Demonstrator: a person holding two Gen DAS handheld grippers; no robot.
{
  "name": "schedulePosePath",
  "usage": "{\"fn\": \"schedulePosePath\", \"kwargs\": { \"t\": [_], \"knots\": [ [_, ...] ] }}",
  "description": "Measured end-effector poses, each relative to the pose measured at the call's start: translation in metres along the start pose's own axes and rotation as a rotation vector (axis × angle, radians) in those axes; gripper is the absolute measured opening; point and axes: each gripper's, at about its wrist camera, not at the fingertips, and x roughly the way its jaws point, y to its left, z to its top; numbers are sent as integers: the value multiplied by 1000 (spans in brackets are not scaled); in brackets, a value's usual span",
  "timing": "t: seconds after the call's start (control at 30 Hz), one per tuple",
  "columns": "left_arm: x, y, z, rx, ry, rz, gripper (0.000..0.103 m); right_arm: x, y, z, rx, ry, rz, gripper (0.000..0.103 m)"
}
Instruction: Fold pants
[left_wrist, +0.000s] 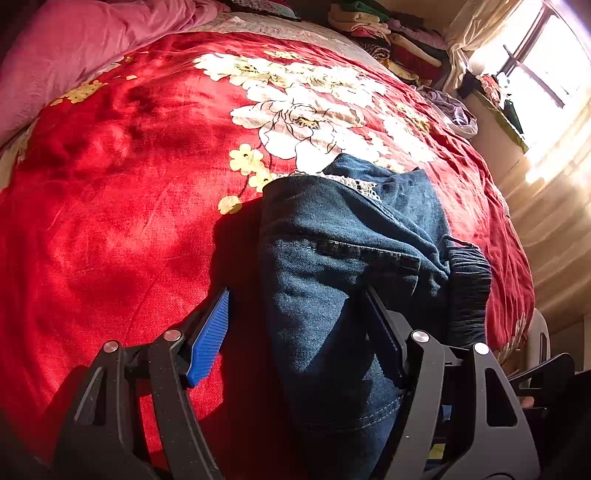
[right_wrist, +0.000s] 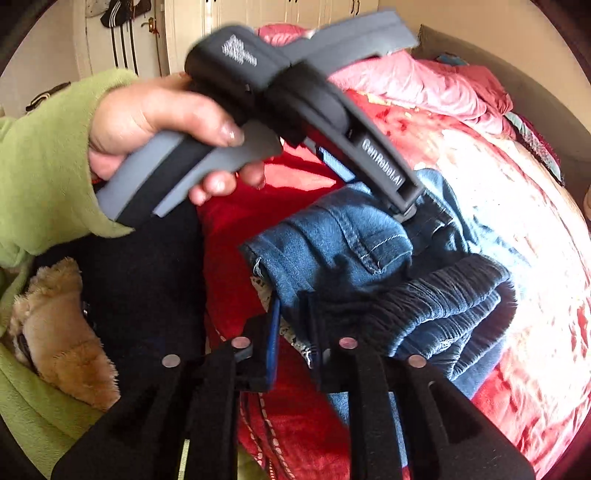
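Denim pants (left_wrist: 332, 258), dark blue, lie in a bunched heap on the red flowered bedspread (left_wrist: 110, 221), toward the bed's near edge, with a lace-trimmed hem at twelve o'clock of the heap and the gathered elastic waistband (right_wrist: 443, 302) at its three o'clock side in the left wrist view. Several layers already sit on top of one another, so some folding looks done, but the bundle is lumpy and uneven; by my reading it needs another fold or a flattening before it counts as finished.

Around it, the left claw (left_wrist: 299, 332) stands apart, its blue ribbed pad at nine o'clock clear of the cloth over bare bedspread, the other finger lying against the denim; nothing is pinched. The right claw (right_wrist: 291, 332) is nearly together, clamped on a thin edge of the pants near the hem, at six o'clock of the heap in its own view. Above, a hand (right_wrist: 155, 125) in a green sleeve grips the left tool's handle. A pink quilt (left_wrist: 74, 55) lies at eleven o'clock.
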Motion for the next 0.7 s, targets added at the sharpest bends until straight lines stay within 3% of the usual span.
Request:
{"fn": "schedulePosePath", "kwargs": {
  "t": [0.37,0.7],
  "knots": [
    [-12,-3,-5,4,-22,28,67,-45,-9,-3,59,-95,-38,32],
    [-33,-5,-8,2,-75,41,74,-73,-44,-5,204,-201,-118,58]
  ]
}}
